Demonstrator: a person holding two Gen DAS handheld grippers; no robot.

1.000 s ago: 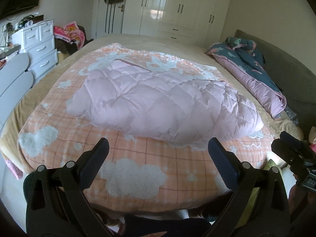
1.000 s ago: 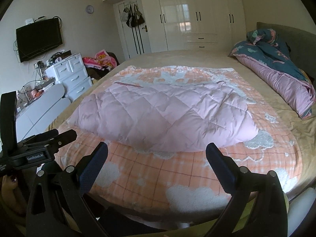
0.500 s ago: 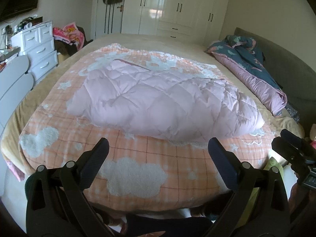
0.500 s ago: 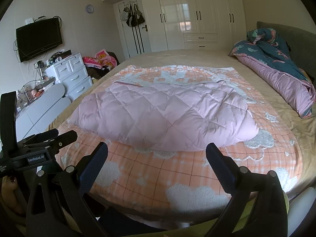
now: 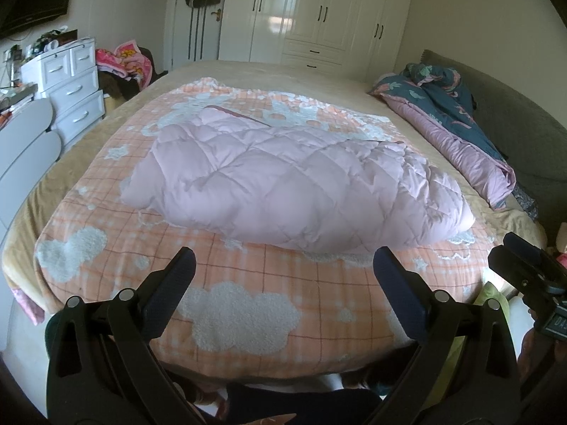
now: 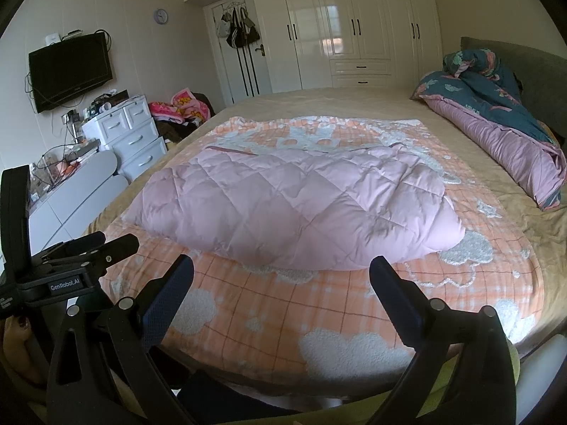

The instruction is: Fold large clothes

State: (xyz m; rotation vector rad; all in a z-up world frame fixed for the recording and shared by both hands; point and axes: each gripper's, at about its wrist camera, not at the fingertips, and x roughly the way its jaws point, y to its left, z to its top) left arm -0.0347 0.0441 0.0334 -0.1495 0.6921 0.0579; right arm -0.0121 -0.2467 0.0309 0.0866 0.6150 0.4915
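Lying on bed: pink quilted coat, wardrobe behind.

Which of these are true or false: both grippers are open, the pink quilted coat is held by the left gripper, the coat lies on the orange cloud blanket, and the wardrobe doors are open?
1. Both the left gripper and the right gripper are open. True.
2. The left gripper holds the pink quilted coat. False: it is short of the coat, holding nothing.
3. The coat lies on the orange cloud blanket. True.
4. The wardrobe doors are open. False: they are closed.
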